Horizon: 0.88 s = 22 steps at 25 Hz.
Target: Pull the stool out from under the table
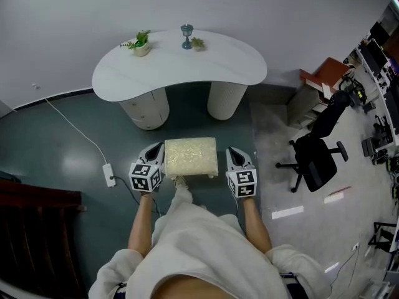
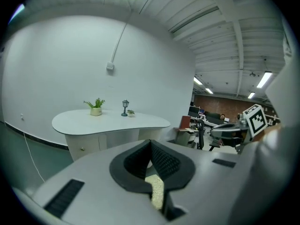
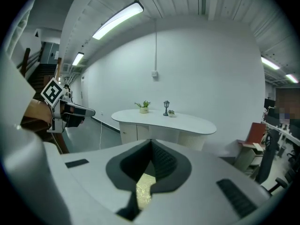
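One table: the white kidney-shaped table (image 1: pixel 181 73) on two round pedestals stands against the pale wall. The gap between the pedestals is vacant, so nothing is parked under it.
Stool: the square stool with a cream, nubbly cushion (image 1: pixel 191 157) sits on the dark green floor, well clear of the table's front edge and right in front of the person. By my reading the pull is done or nearly so.
Left gripper: the left gripper (image 1: pixel 156 151) lies along the stool's left side, fingers pressed together with nothing between them. Cream cushion shows just under its tips, so it likely serves as a flat paddle rather than a clamp.
Right gripper: the right gripper (image 1: pixel 234 154) mirrors it on the stool's right side, fingers likewise together and empty. The pair seem to trap the seat between them, though real contact cannot be told.
Potted plant: a small green plant in a pale pot (image 1: pixel 141 44) sits near the table's back-left edge, out of the way.
Ornament: a little blue-grey lantern figure (image 1: pixel 186 36) stands at the table's back edge.
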Each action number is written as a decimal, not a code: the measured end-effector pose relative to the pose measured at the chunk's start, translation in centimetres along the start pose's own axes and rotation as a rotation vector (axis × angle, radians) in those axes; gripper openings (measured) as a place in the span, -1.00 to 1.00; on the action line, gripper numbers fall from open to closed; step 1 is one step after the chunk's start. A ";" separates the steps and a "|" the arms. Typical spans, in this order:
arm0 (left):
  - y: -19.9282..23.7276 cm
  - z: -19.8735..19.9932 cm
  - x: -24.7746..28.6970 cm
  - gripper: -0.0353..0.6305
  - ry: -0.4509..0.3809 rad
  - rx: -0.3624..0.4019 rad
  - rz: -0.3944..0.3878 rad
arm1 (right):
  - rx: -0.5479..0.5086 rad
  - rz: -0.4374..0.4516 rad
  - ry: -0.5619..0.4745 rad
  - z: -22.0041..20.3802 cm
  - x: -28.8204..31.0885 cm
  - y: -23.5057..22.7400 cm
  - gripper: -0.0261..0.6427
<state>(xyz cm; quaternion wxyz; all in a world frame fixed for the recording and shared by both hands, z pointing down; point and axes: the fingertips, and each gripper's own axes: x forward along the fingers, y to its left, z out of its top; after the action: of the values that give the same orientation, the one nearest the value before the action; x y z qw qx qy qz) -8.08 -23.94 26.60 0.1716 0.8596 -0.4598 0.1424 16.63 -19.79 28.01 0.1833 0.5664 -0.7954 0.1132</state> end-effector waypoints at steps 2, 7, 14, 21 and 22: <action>-0.7 -0.1 -0.8 -0.87 -0.001 0.001 0.007 | 0.002 -0.004 -0.008 0.0 -1.3 -0.1 -0.94; -2.0 -0.2 -2.0 -0.87 0.000 0.023 0.003 | 0.013 -0.015 -0.028 0.4 -2.9 -0.4 -0.93; -3.0 0.2 -2.9 -0.86 -0.007 0.044 -0.002 | 0.006 -0.003 -0.041 0.8 -3.5 0.0 -0.94; -3.4 0.5 -3.0 -0.87 -0.016 0.045 0.003 | 0.002 0.009 -0.048 1.1 -3.1 0.1 -0.94; -3.4 0.5 -3.0 -0.87 -0.016 0.045 0.005 | 0.002 0.011 -0.050 1.3 -3.0 0.1 -0.94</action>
<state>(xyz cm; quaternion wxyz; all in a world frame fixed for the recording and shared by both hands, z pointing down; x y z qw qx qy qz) -6.81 -20.19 24.37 0.1484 0.8631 -0.4599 0.1464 17.20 -17.64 25.58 0.1624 0.5646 -0.8029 0.1009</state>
